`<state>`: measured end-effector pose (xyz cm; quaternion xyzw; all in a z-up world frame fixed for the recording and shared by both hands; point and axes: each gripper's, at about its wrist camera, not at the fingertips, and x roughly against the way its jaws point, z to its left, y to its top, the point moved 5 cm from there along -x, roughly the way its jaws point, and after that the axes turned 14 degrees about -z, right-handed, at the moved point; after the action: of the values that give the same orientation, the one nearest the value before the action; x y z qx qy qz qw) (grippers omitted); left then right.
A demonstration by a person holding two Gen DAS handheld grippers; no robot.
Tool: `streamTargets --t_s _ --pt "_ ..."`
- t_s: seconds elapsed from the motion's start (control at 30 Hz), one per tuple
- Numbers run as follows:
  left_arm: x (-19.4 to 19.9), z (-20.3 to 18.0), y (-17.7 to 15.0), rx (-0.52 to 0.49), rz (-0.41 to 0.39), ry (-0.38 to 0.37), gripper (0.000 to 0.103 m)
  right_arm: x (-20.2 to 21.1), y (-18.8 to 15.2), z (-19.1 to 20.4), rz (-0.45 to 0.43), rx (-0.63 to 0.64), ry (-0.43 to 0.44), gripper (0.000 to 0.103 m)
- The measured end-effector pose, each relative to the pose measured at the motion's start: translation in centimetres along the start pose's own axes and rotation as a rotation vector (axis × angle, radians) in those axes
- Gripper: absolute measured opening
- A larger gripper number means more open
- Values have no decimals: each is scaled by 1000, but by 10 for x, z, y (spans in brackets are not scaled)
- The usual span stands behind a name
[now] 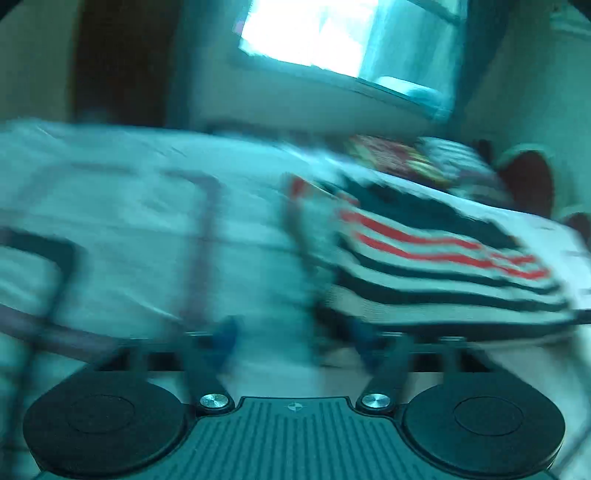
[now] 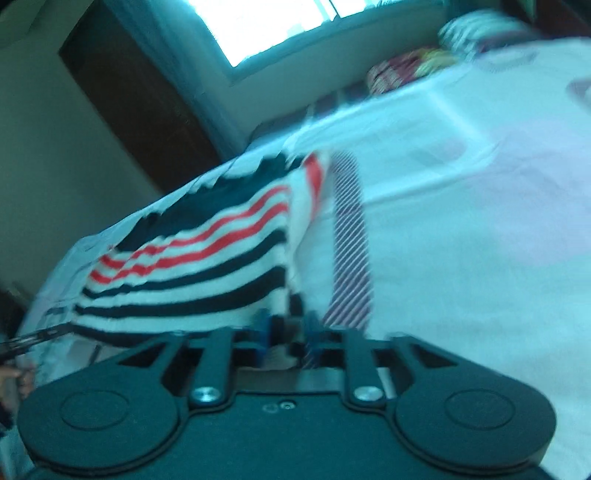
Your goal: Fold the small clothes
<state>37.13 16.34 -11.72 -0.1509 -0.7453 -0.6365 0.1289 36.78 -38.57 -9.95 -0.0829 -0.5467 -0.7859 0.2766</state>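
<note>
A small knitted garment [image 1: 443,258] with white, navy and red stripes lies on a white bed sheet [image 1: 129,221]. In the left wrist view it is to the right. My left gripper [image 1: 294,334] is open over bare sheet, its right fingertip [image 1: 364,332] by the garment's near left edge. In the right wrist view the garment [image 2: 192,258] spreads to the left and ahead. My right gripper [image 2: 289,334] stands at its near right corner, jaws a little apart, with a bit of the hem between the pads. Both views are blurred.
The sheet [image 2: 461,221] has a diagonally striped band [image 2: 351,240] beside the garment. Patterned pillows [image 2: 406,70] lie at the bed's far end under a bright window [image 2: 277,22]. A dark wooden door [image 2: 140,99] stands behind. A person's hand [image 2: 11,376] shows at the left edge.
</note>
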Motion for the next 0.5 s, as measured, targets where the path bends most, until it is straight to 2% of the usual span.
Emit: streamTargets --t_s 0.03,0.1,0.2,0.3,0.37,0.43,0.5 --pt "4 -7 10 -13 -29 -16 70 6 5 9 -27 67 -25 25" --pt "1 -43 27 -62 -73 -53 70 4 10 40 -62 141 -12 25" --pt "-23 -126 28 -95 -52 -135 70 -30 -5 114 -44 262 88 26" --pt "-46 -190 10 -136 -18 -193 70 -66 -31 167 -18 416 136 24" --pt "-55 -212 -7 -157 22 -194 70 -81 -41 175 -7 451 108 26" --pt "-53 -223 -21 -283 3 -162 70 -86 -51 172 8 504 109 25" --pt "-46 -211 -24 -305 -8 -140 70 -78 -52 164 11 572 96 21"
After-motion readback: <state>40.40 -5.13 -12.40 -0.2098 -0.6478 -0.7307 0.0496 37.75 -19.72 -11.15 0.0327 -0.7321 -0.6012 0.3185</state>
